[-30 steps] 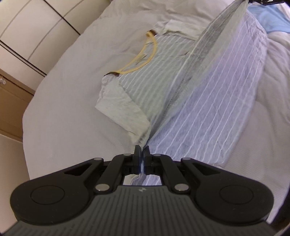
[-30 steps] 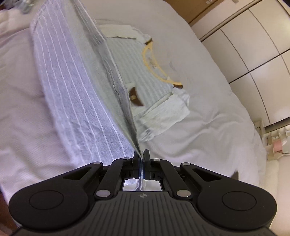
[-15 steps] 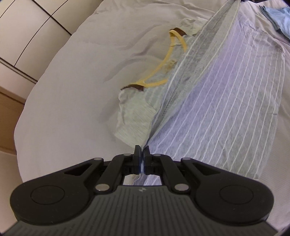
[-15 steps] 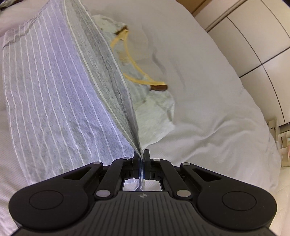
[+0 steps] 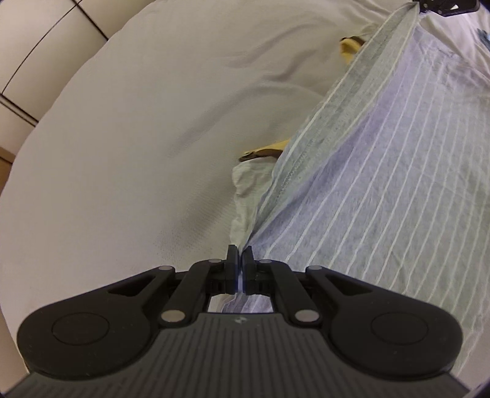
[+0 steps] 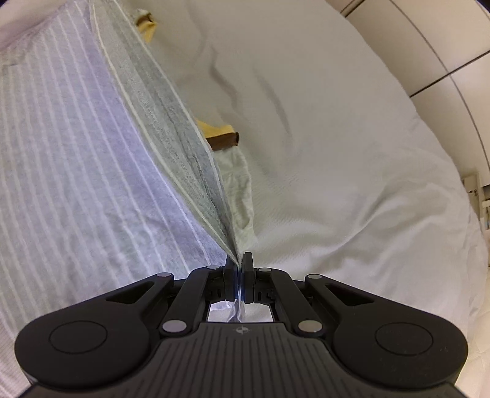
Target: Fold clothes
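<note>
**Pulling the striped hem across the bed**

Looking along the left gripper (image 5: 239,255): its two black fingers are pressed together, pinching one corner of the striped shirt (image 5: 382,189). The cloth is a soft grey-lavender knit with thin white lines, and its stitched hem runs taut as a straight band up to the top right, where the right gripper (image 5: 441,6) is just visible at the far corner. Under the lifted hem a pale crumpled sleeve (image 5: 245,196) and bits of the yellow neckband (image 5: 347,50) with brown trim peek out. All of it lies on a white bedsheet (image 5: 137,137), finely textured, with a few shallow wrinkles. A second ago the whole yellow neck loop was showing; now the folded layer covers nearly all of it.

Over to the right wrist view: the right gripper (image 6: 239,260) is clamped shut on the other hem corner, fabric bunched between the pads. The shirt (image 6: 76,153) spreads left, the yellow and brown trim (image 6: 222,136) pokes out beside the taut hem, and the bedsheet (image 6: 352,153) fills the right. Here too, the open collar and sleeve seen earlier are mostly hidden.
</note>
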Tool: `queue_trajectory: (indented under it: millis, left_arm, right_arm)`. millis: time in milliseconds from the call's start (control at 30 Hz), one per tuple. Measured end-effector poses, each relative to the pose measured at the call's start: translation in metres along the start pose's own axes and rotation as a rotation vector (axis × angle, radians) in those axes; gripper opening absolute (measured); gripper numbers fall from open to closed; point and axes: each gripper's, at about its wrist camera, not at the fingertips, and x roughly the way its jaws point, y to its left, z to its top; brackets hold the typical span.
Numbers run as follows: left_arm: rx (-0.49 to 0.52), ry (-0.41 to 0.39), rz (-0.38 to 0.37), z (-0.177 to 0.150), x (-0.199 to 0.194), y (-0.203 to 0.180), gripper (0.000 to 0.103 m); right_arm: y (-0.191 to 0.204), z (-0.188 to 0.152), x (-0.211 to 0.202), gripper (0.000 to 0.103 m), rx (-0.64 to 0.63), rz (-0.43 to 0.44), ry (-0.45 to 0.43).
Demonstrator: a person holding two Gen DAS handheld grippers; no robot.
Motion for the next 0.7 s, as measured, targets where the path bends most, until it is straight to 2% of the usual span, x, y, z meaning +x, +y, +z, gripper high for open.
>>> queue_trajectory:
  millis: [200, 333, 367, 433, 567, 700]
  left_arm:
    - [-0.1, 0.024, -0.011, -0.004, 0.029, 0.017, 0.005]
    - [-0.248, 0.012, 0.056, -0.012, 0.037, 0.036, 0.014]
    - [-0.299, 0.004, 0.066, -0.016, 0.036, 0.042, 0.014]
    - [-0.392, -0.017, 0.067, -0.026, 0.03, 0.053, 0.014]
    - [-0.527, -0.047, 0.043, -0.054, 0.015, 0.065, 0.016]
    - [-0.634, -0.063, -0.044, -0.072, 0.017, 0.064, 0.016]
  right_arm:
    - [-0.018, 0.01, 0.029, 0.0, 0.03, 0.018, 0.01]
    - [-0.02, 0.015, 0.039, 0.003, 0.064, -0.011, 0.016]
    - [-0.023, 0.013, 0.041, 0.006, 0.092, -0.02, 0.012]
    - [-0.032, 0.006, 0.04, 0.022, 0.168, -0.047, 0.001]
    - [-0.035, -0.014, 0.031, 0.031, 0.345, -0.052, -0.018]
    - [-0.04, -0.043, 0.024, 0.033, 0.517, 0.003, -0.051]
